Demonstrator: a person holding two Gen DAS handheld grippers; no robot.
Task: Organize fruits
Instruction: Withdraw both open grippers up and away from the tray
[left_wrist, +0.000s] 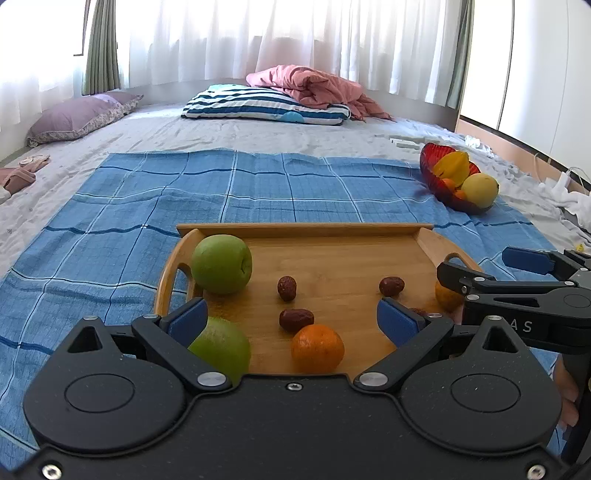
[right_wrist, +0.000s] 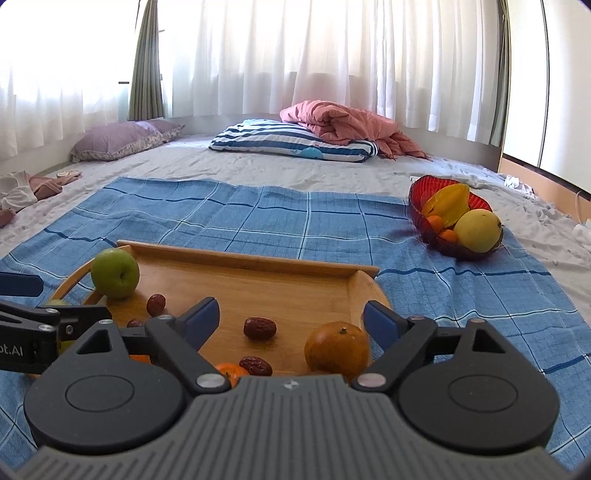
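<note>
A wooden tray (left_wrist: 332, 258) lies on a blue checked cloth (left_wrist: 184, 192). It holds two green apples (left_wrist: 221, 264) (left_wrist: 221, 347), an orange tangerine (left_wrist: 317, 348) and several brown dates (left_wrist: 287, 288). My left gripper (left_wrist: 291, 317) is open and empty over the tray's near edge. The right gripper's open fingers (left_wrist: 461, 277) reach in from the right. In the right wrist view my right gripper (right_wrist: 291, 321) is open and empty, a tangerine (right_wrist: 337, 350) and a date (right_wrist: 259, 328) lie between its fingers. A red bowl (right_wrist: 424, 188) of fruit sits at the far right.
The red bowl (left_wrist: 432, 151) holds a starfruit (left_wrist: 452, 168), a yellow fruit (left_wrist: 480, 190) and small oranges. A striped pillow (left_wrist: 266, 105), a pink quilt (left_wrist: 314, 85) and a purple pillow (left_wrist: 77, 116) lie at the bed's far side. White cloth and cables lie at the right edge.
</note>
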